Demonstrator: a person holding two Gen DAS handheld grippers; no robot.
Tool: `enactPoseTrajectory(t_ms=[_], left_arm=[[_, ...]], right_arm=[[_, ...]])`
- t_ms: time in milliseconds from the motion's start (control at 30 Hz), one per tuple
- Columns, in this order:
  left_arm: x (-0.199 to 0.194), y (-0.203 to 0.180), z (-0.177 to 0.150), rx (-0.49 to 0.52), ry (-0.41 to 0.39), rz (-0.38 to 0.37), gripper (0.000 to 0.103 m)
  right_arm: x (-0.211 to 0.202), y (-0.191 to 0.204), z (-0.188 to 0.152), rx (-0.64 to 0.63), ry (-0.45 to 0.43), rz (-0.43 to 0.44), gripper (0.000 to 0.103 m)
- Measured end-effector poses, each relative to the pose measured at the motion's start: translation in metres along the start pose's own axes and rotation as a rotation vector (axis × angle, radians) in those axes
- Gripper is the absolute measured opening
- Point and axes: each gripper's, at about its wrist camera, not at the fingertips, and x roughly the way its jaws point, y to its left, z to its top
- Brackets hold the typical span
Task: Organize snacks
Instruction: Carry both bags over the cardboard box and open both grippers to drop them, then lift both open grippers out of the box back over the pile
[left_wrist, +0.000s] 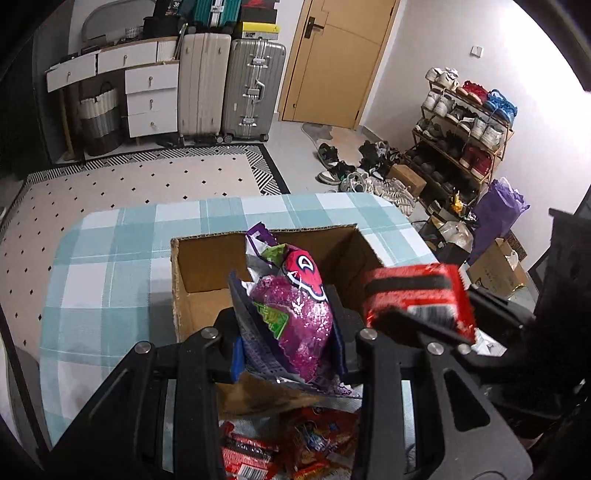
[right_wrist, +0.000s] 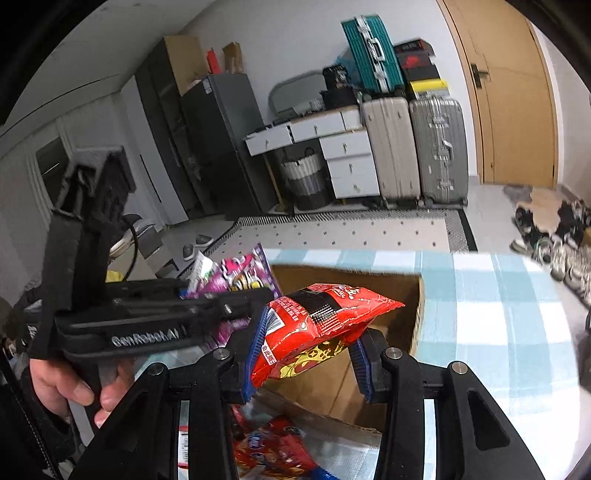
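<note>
My left gripper (left_wrist: 288, 328) is shut on a purple snack bag (left_wrist: 295, 310) and holds it above the near edge of an open cardboard box (left_wrist: 207, 254). My right gripper (right_wrist: 306, 354) is shut on a red snack packet (right_wrist: 317, 328) and holds it over the box (right_wrist: 417, 317). The red packet also shows in the left wrist view (left_wrist: 417, 295), to the right of the purple bag. The purple bag shows in the right wrist view (right_wrist: 236, 277), left of the red packet. The box looks empty inside.
The box stands on a table with a blue checked cloth (left_wrist: 110, 266). Several loose snack packets (left_wrist: 295, 443) lie on the table in front of the box, also in the right wrist view (right_wrist: 273, 450). Suitcases, drawers, a shoe rack and a rug lie beyond.
</note>
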Motion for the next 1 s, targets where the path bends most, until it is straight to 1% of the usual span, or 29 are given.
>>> enactPoseTrajectory(t_ms=[133,167,233,267,300,333,367,400,633,1000], left_arm=[[0.019,0.002,-0.002,0.005,0.017,-0.002,0.033],[0.025,0.004,-0.002,0.007,0.032,-0.001,0.034],[0.035,0.007,-0.002,-0.006,0.064,0.028,0.045],[0.039,0.010,-0.002,-0.017,0.081,0.048,0.063],[0.040,0.013,-0.002,-0.028,0.082,0.069,0.074],[0.038,0.017,-0.003,-0.039,0.068,0.082,0.078],[0.036,0.019,-0.004,-0.040,0.057,0.078,0.080],[0.034,0.021,-0.004,-0.041,0.052,0.080,0.080],[0.007,0.022,-0.011,-0.033,0.002,0.106,0.080],[-0.073,-0.007,-0.039,-0.014,-0.067,0.127,0.080]], right_arm=[[0.017,-0.009,-0.008,-0.009,0.016,-0.017,0.041],[0.020,-0.010,-0.008,-0.013,0.019,-0.021,0.041],[0.026,-0.011,-0.008,-0.020,0.027,-0.033,0.043],[0.027,-0.012,-0.008,-0.025,0.025,-0.035,0.047],[0.028,-0.013,-0.009,-0.025,0.020,-0.042,0.059],[0.028,-0.016,-0.009,-0.023,0.010,-0.065,0.068],[0.026,-0.018,-0.011,-0.020,0.002,-0.063,0.071],[0.023,-0.019,-0.011,-0.016,-0.007,-0.057,0.074],[-0.010,-0.019,-0.010,-0.002,-0.061,-0.054,0.075],[-0.081,0.009,-0.012,-0.030,-0.147,-0.062,0.081]])
